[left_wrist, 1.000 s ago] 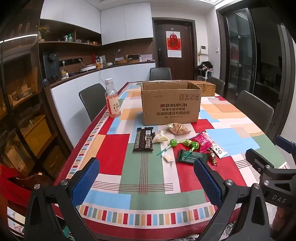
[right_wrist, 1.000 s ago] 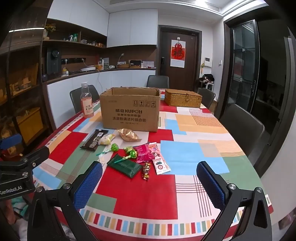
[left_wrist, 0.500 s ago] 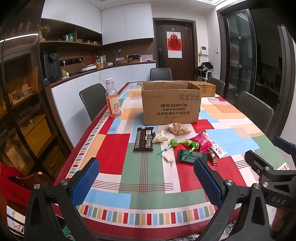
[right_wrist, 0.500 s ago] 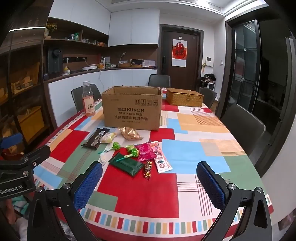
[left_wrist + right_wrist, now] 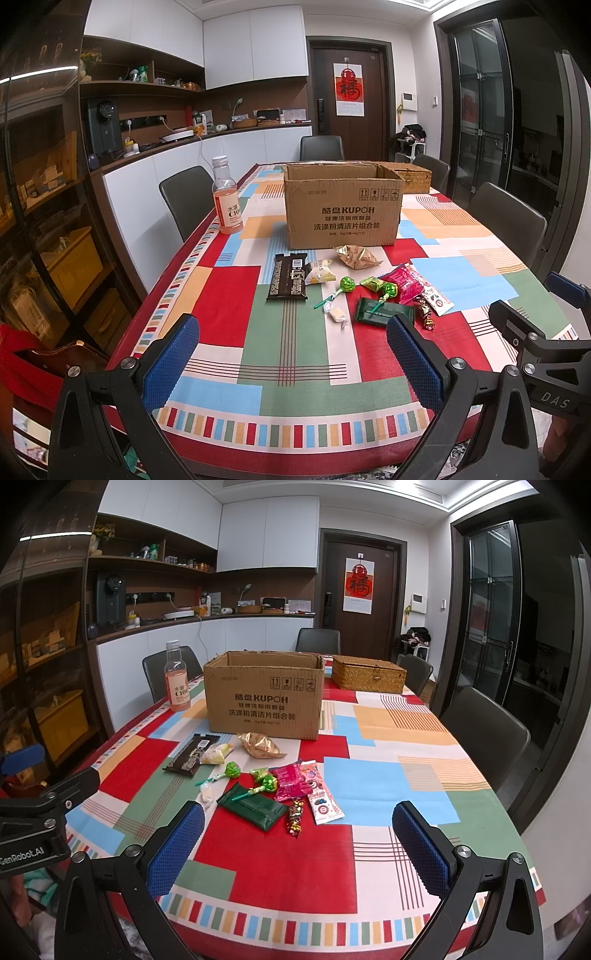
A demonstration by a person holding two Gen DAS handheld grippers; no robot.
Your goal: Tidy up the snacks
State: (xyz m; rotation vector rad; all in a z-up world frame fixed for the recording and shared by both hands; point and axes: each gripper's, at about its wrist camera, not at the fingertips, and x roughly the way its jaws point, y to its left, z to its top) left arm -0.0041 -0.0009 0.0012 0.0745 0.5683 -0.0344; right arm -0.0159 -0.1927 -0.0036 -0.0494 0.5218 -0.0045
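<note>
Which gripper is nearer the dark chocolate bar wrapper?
Left. The left gripper sits almost straight in front of the chocolate bar wrapper; the right gripper faces the wrapper from farther right.

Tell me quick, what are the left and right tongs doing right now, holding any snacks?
Left tongs: open, holding nothing, above the near table edge.
Right tongs: open, holding nothing, short of the snacks.
</note>
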